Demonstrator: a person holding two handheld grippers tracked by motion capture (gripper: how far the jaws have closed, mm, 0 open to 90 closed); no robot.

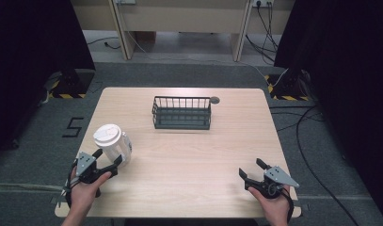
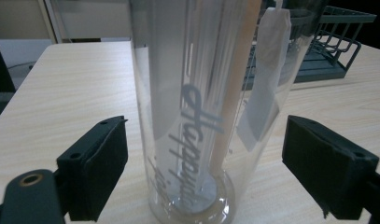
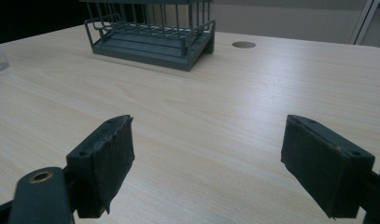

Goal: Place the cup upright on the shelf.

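Left tongs (image 1: 107, 159) wide, straddling clear lidded cup (image 1: 112, 144) at lower left of table (image 1: 189, 155), pads not touching. Right tongs (image 1: 251, 170) wide, empty, lower right. Risk: tall cup tips if one pad lands first.

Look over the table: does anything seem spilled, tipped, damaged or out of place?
Nothing stands out. The clear cup stands upright with its white lid on, between the open left gripper, and the wire basket sits squarely on the table.
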